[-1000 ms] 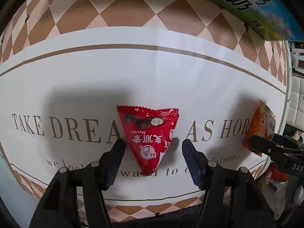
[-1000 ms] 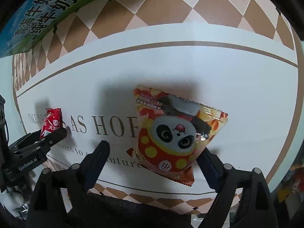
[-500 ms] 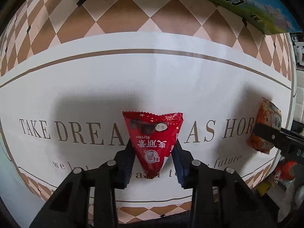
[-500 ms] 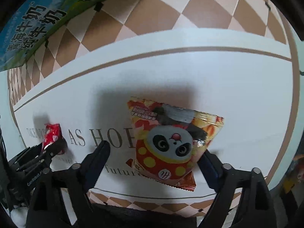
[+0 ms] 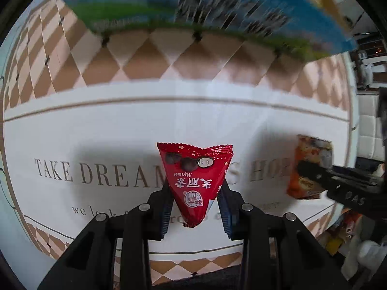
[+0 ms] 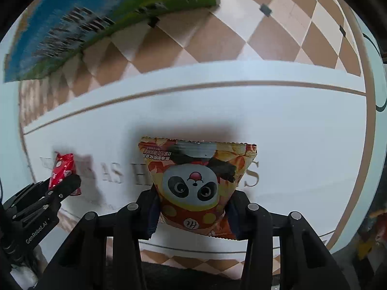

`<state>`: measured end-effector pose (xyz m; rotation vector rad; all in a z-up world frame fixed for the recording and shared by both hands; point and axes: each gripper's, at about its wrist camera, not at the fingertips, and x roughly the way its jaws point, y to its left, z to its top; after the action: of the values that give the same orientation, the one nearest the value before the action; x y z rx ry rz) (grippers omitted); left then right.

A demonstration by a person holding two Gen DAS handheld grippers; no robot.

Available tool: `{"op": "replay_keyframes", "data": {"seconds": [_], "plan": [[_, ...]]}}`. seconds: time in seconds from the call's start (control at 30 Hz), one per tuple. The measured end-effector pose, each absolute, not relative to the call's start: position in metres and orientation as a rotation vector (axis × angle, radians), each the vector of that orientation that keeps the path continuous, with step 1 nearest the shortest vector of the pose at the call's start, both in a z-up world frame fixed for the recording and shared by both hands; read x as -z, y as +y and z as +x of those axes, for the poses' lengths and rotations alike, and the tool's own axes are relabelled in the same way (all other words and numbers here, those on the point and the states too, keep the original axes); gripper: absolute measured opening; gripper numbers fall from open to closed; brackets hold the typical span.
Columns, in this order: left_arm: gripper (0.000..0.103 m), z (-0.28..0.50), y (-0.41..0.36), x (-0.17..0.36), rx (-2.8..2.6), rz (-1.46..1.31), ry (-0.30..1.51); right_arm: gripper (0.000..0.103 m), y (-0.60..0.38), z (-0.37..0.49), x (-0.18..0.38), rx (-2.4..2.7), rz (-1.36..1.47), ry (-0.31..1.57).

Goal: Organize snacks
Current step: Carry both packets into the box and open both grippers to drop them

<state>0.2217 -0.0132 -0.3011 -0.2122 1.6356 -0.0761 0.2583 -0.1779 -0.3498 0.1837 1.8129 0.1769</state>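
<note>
A red triangular snack packet (image 5: 193, 176) hangs point-down between the jaws of my left gripper (image 5: 194, 193), which is shut on it and holds it above the table. In the right wrist view an orange panda snack bag (image 6: 193, 181) sits between the jaws of my right gripper (image 6: 193, 207). Those jaws are closing, and the pads press its lower sides. Each view also shows the other gripper off to one side: the right gripper (image 5: 314, 171) with the panda bag (image 5: 312, 149), and the left gripper (image 6: 70, 181) with the red packet (image 6: 61, 166).
A white tablecloth (image 5: 121, 125) with brown lettering and a brown checked border covers the table. A blue and green carton (image 5: 193, 7) lies along the far side, and the right wrist view shows this carton (image 6: 108, 24) too. Clutter shows past the table's right edge (image 5: 350, 241).
Both pairs of jaws have closed in from wide open onto their packets. The left gripper has risen with the red packet, and the carton now shows larger and blurred.
</note>
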Motion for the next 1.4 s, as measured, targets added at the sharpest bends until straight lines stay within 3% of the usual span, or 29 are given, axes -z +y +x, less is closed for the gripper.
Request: {"op": "replay_keyframes", "data": {"seconds": [0.4,0.67,1.07,1.4], "plan": [[0.031,0.309,-0.004,0.171,0.175,-0.277,1.385,0.048,-0.172,0.327,0.218,-0.361,0.284,1.593],[0.031,0.406,0.025,0.144,0.144,-0.283,1.353,0.048,-0.137,0.43,0.162,-0.39,0.255,1.472],[0.032,0.534,0.061,0.211,0.103,-0.304,1.559,0.048,-0.08,0.562,0.22,-0.391,0.234,1.545],[0.033,0.558,0.075,0.271,0.097,-0.305,1.738,0.048,-0.048,0.6,0.287,-0.395,0.154,1.641]]}}
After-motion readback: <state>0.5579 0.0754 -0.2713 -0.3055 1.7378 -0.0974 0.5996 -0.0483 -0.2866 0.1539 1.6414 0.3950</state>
